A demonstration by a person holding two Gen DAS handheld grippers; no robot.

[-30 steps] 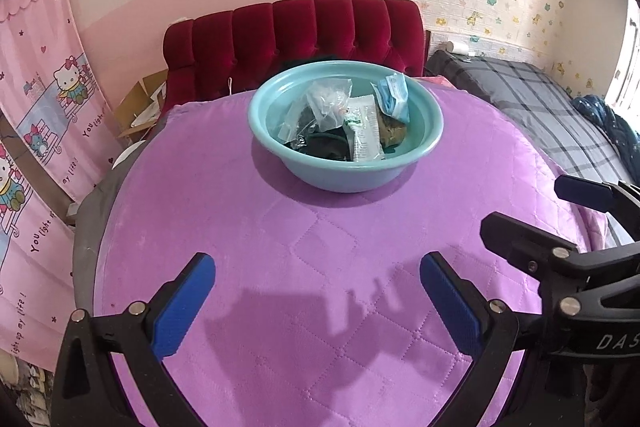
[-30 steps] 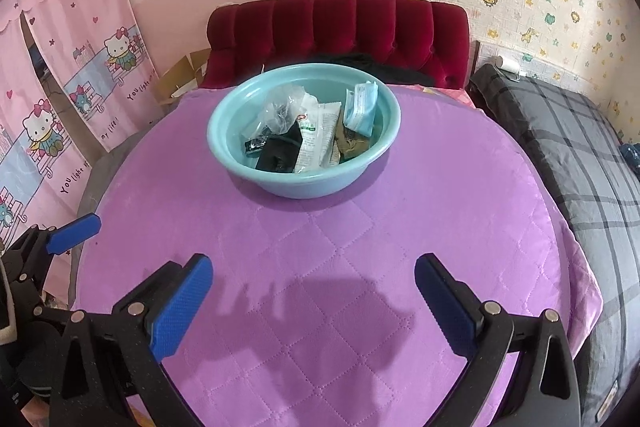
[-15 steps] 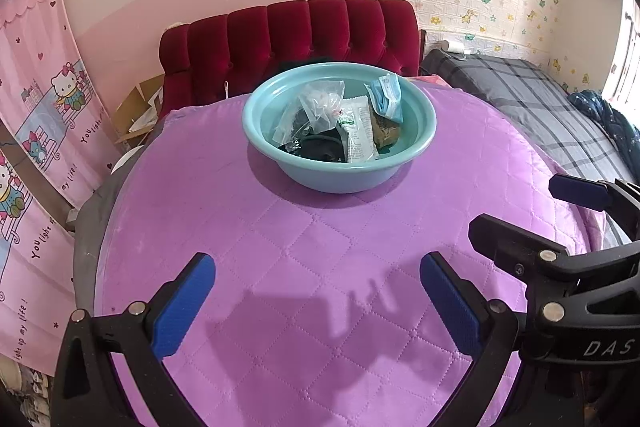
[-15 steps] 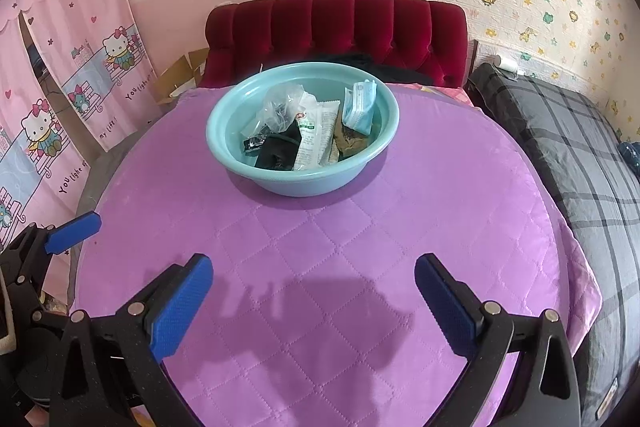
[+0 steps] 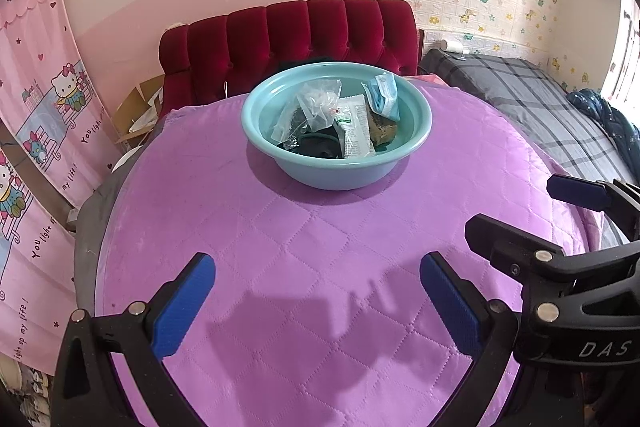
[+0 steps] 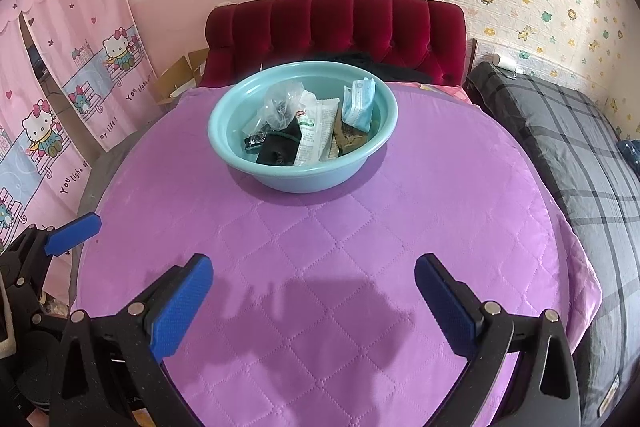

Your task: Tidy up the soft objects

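A teal basin [image 5: 280, 99] [image 6: 224, 115] sits at the far side of a round table under a purple quilted cloth [image 5: 320, 247] [image 6: 340, 227]. Inside lie a clear plastic bag [image 5: 316, 103] [image 6: 280, 103], a white sachet [image 5: 354, 127] [image 6: 314, 135], a blue face-mask pack [image 5: 386, 95] [image 6: 358, 103], a brown piece [image 5: 382, 129] [image 6: 350, 139] and dark fabric [image 5: 316, 145] [image 6: 276, 149]. My left gripper [image 5: 318, 301] hangs open over the near cloth, holding nothing. My right gripper [image 6: 314, 301] is open too, empty, beside it; its fingers [image 5: 576, 191] show at the left view's right edge.
A red tufted headboard [image 5: 288, 35] [image 6: 336, 27] stands behind the table. A bed with a grey plaid cover [image 5: 532, 99] [image 6: 568, 139] lies to the right. Pink cartoon curtains [image 5: 44, 99] [image 6: 68, 67] and cardboard boxes [image 5: 140, 111] are on the left.
Both grippers have eased back and slightly upward, so the basin looks a little farther away. Both stay open; nothing in the basin has moved.
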